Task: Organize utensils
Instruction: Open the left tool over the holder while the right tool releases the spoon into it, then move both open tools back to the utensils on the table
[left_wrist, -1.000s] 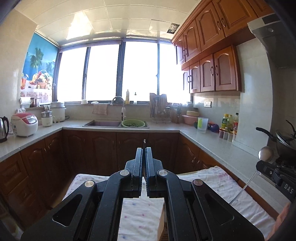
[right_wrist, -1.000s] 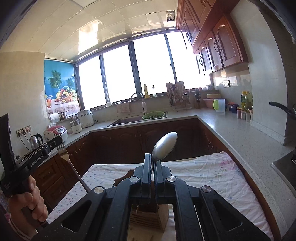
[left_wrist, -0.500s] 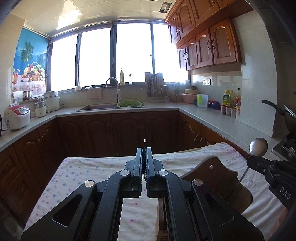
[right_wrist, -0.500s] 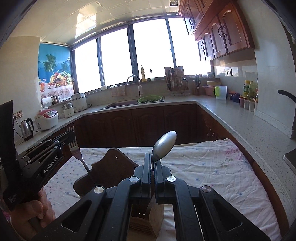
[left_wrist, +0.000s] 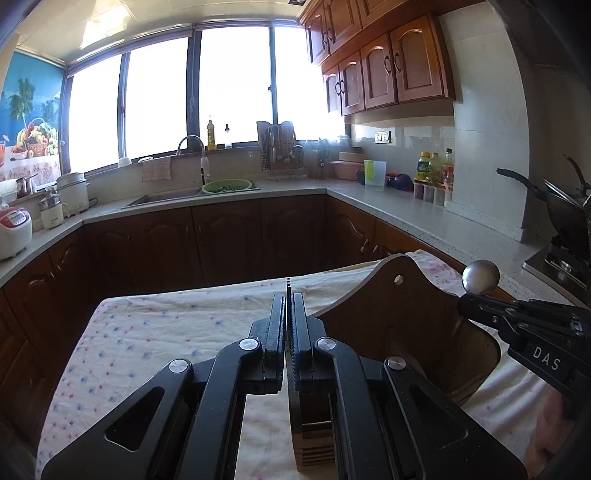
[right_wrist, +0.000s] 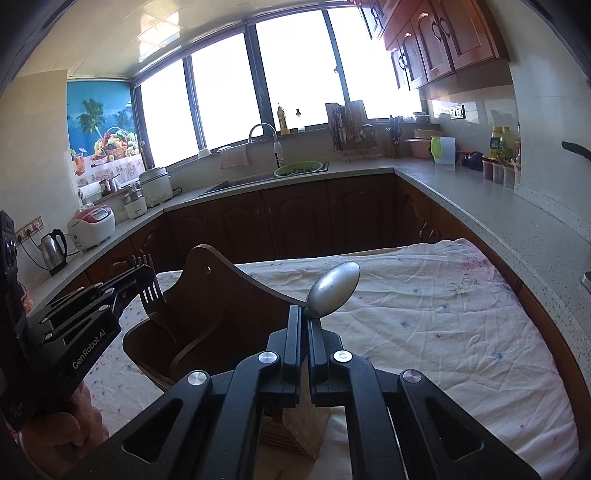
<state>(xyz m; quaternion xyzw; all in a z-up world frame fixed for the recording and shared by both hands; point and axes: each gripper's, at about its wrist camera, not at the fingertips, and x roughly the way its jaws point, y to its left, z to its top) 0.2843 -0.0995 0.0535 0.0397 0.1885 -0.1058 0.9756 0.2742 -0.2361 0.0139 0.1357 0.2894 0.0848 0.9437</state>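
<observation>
Right wrist view: one steel spoon (right_wrist: 334, 290), bowl up, clamped in right gripper (right_wrist: 303, 321); one fork (right_wrist: 149, 284), tines up, clamped in left gripper (right_wrist: 142, 275); one dark wooden holder (right_wrist: 221, 306) on cloth-covered bench (right_wrist: 424, 314), below both.

A sink (left_wrist: 166, 197) is set in the far counter (left_wrist: 295, 186) under the windows (left_wrist: 229, 88), with a green colander (left_wrist: 227, 185) beside the tap (left_wrist: 192, 147). A rice cooker (right_wrist: 92, 225) and kettle (right_wrist: 53, 247) are seen at left. Bottles (left_wrist: 434, 168) are lined up under the cabinets (left_wrist: 380, 70) at right.
</observation>
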